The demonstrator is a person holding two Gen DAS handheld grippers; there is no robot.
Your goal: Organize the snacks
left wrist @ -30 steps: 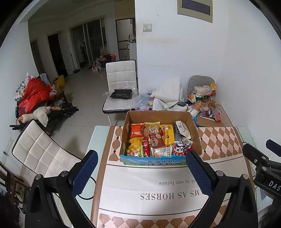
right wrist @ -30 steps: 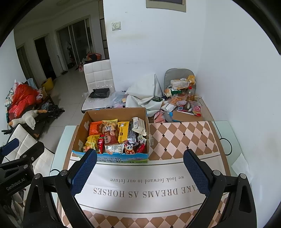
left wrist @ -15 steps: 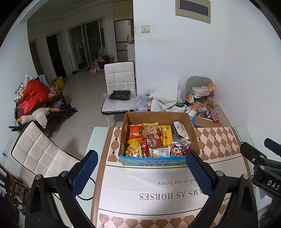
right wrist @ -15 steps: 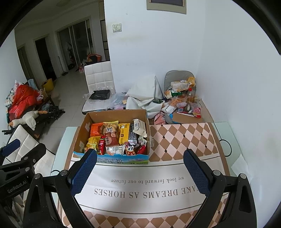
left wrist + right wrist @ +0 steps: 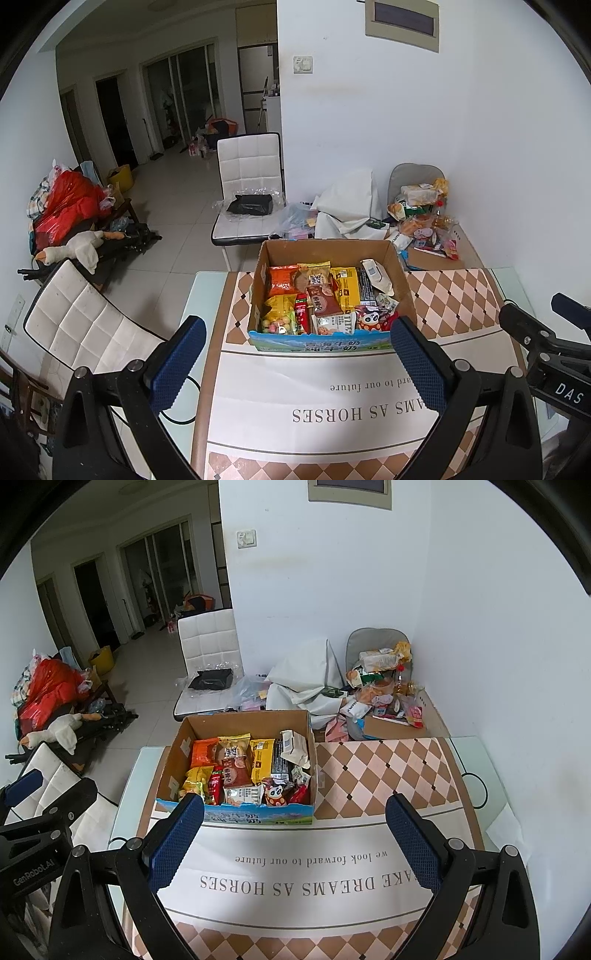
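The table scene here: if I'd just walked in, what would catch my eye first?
Most likely the open cardboard box in the middle of the checkered tablecloth, crammed with bright snack packets. Next, the two open grippers, left and right, hovering empty before it. Then the messy snack pile in the far corner by the wall.

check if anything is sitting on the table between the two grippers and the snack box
Nothing visible is. Bare tablecloth lies between the left gripper, the right gripper and the cardboard box. Both grippers are open, holding nothing. The box's near wall faces them, so the snacks have to be reached from above.
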